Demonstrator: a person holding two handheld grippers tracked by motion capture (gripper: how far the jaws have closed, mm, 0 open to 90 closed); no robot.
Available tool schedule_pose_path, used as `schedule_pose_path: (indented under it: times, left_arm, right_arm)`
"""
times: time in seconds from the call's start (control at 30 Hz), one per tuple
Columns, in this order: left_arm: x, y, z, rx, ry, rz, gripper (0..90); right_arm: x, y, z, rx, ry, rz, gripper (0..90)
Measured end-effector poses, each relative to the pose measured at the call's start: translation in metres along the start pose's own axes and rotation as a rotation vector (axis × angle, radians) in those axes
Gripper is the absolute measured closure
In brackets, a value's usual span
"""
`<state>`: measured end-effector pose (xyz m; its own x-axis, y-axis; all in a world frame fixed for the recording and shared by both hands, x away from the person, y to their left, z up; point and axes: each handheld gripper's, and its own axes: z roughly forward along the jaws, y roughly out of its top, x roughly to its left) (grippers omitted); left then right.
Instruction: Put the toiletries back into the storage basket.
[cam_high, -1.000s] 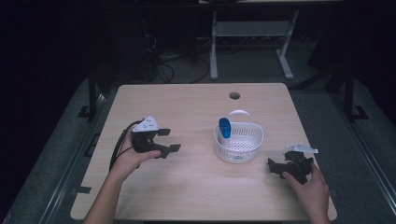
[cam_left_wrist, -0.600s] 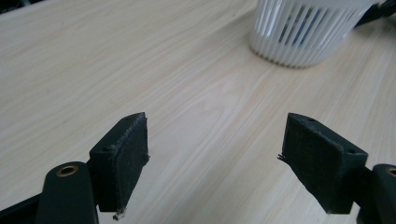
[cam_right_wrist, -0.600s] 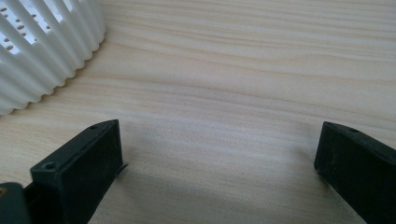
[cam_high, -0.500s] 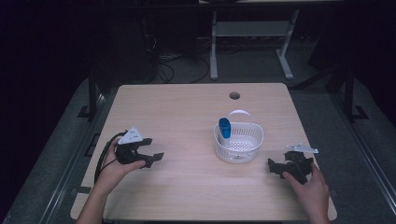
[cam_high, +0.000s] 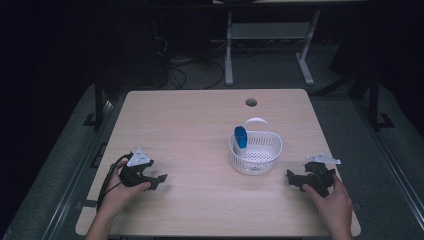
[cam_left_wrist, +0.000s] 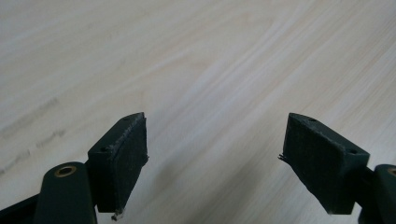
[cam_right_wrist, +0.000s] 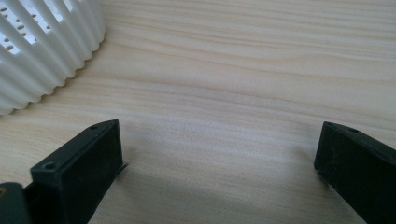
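Blue bottle (cam_high: 241, 136) in white basket (cam_high: 270, 155)

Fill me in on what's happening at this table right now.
A person sits at a wooden table with a gripper in each hand. The left gripper and the right gripper both rest near the table's front edge, jaws open and holding nothing. Between them stands a white slatted basket with a blue object upright inside it. The right gripper points toward the basket but is apart from it.
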<state>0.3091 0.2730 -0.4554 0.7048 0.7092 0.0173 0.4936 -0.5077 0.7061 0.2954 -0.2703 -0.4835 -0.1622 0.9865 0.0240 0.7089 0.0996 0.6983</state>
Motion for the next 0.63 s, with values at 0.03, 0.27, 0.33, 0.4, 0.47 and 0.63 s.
schedule_pose_path:
  times: [0.03, 0.27, 0.33, 0.4, 0.47, 0.63]
  left_arm:
    - [0.0, -0.002, 0.001, 0.007, -0.003, -0.007, 21.9]
    - [-0.001, -0.01, 0.006, 0.054, -0.01, -0.016, 20.0]
    - [-0.001, -0.01, 0.007, 0.051, -0.011, -0.017, 18.9]
    - [-0.001, -0.011, 0.007, 0.044, -0.009, -0.01, 18.7]
    - [0.0, -0.012, 0.007, 0.037, -0.011, -0.001, 18.4]
    - [-0.001, -0.015, 0.008, 0.015, -0.011, -0.007, 16.0]
  right_arm:
    - [0.0, 0.0, 0.0, 0.0, 0.0, 0.0, 0.5]
    - [0.0, 0.0, 0.0, 0.0, 0.0, 0.0, 0.5]
    - [0.0, 0.0, 0.0, 0.0, 0.0, 0.0, 0.5]
    - [0.0, 0.0, 0.0, 0.0, 0.0, 0.0, 0.5]
    - [0.0, 0.0, 0.0, 0.0, 0.0, 0.0, 0.5]
    - [0.0, 0.0, 0.0, 0.0, 0.0, 0.0, 0.5]
